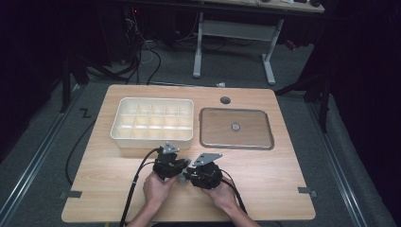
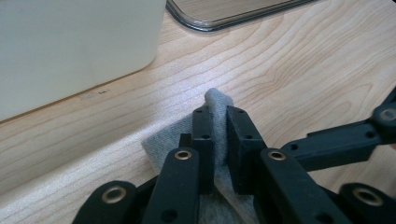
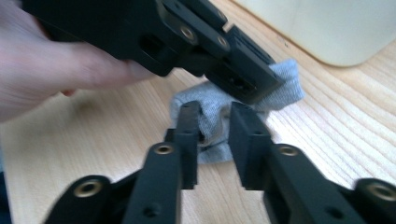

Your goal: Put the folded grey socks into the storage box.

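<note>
We pinch the small grey cloth [image 2: 217,105] near the table's [image 1: 265,179] front edge, left gripper [image 2: 218,135] clamped on it, right gripper [image 3: 212,126] closing around it, probably folding it next.

Left gripper [image 2: 218,140]: jaws clamped on a raised fold of grey cloth [image 2: 217,105] | cloth lies on wooden table [image 2: 303,70] | cream box [image 2: 70,42] far left | clear tray [image 2: 224,21] far right

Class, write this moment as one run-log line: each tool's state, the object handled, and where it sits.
left tool: shut on grey cloth | right tool: around cloth, grip unclear | place: table, in front of white divided box
</note>
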`<state>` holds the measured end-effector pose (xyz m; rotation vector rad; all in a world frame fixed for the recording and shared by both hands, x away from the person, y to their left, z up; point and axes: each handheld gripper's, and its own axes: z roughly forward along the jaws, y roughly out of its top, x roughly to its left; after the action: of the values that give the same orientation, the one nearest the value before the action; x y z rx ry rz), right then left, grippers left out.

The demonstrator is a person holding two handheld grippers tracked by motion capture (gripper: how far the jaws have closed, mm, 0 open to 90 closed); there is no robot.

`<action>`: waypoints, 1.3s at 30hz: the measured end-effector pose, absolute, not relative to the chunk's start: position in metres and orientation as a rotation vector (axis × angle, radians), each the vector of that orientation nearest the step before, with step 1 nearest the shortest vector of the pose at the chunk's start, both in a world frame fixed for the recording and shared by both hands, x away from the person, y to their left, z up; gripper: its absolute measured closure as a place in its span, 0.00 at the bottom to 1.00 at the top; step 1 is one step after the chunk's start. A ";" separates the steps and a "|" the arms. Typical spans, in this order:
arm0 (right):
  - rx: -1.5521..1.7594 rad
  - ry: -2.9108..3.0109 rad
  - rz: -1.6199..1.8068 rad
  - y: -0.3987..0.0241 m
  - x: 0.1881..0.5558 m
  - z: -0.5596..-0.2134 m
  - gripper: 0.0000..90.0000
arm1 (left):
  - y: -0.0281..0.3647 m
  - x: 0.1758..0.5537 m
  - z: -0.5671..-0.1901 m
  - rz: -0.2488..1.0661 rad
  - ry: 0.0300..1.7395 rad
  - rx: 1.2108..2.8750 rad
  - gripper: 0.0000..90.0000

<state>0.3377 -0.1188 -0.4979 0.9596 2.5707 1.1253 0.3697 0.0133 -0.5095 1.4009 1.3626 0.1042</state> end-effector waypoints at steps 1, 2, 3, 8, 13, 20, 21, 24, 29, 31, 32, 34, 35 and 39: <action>0.961 2.573 1.126 -0.119 0.338 -0.499 0.88 | 0.013 0.370 -0.510 0.103 1.361 1.401 0.92; 0.957 2.578 1.120 -0.118 0.339 -0.500 0.92 | 0.014 0.370 -0.510 0.100 1.359 1.402 0.92; 0.960 2.579 1.113 -0.118 0.339 -0.501 0.94 | 0.014 0.370 -0.510 0.096 1.355 1.406 0.92; 0.941 2.587 1.082 -0.116 0.337 -0.503 0.97 | 0.017 0.371 -0.510 0.079 1.343 1.415 0.91; 0.931 2.599 1.054 -0.116 0.336 -0.509 0.97 | 0.019 0.370 -0.507 0.049 1.343 1.403 0.89; 0.950 2.606 1.060 -0.116 0.335 -0.514 0.97 | 0.020 0.368 -0.505 0.018 1.328 1.395 0.87; 0.957 2.610 1.051 -0.116 0.335 -0.514 0.97 | 0.021 0.368 -0.504 0.014 1.326 1.387 0.86; 0.966 2.612 1.064 -0.117 0.337 -0.515 0.97 | 0.022 0.367 -0.502 0.009 1.327 1.374 0.83; 0.987 2.615 1.082 -0.119 0.339 -0.516 0.97 | 0.026 0.364 -0.498 0.024 1.318 1.378 0.76; 0.984 2.614 1.085 -0.119 0.339 -0.516 0.97 | 0.029 0.362 -0.494 0.017 1.315 1.352 0.73; 0.985 2.615 1.086 -0.119 0.339 -0.516 0.97 | 0.032 0.361 -0.492 0.017 1.311 1.344 0.73; 0.991 2.616 1.089 -0.119 0.339 -0.516 0.97 | 0.036 0.360 -0.489 0.019 1.305 1.323 0.72; 0.997 2.615 1.092 -0.119 0.339 -0.516 0.97 | 0.038 0.359 -0.487 0.028 1.302 1.317 0.72; 1.001 2.621 1.099 -0.120 0.340 -0.516 0.97 | 0.046 0.360 -0.493 0.051 1.323 1.319 0.72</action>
<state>0.3404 -0.1201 -0.5158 1.0015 2.6213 1.0992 0.3602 0.0461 -0.4926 1.3187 1.3227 0.0515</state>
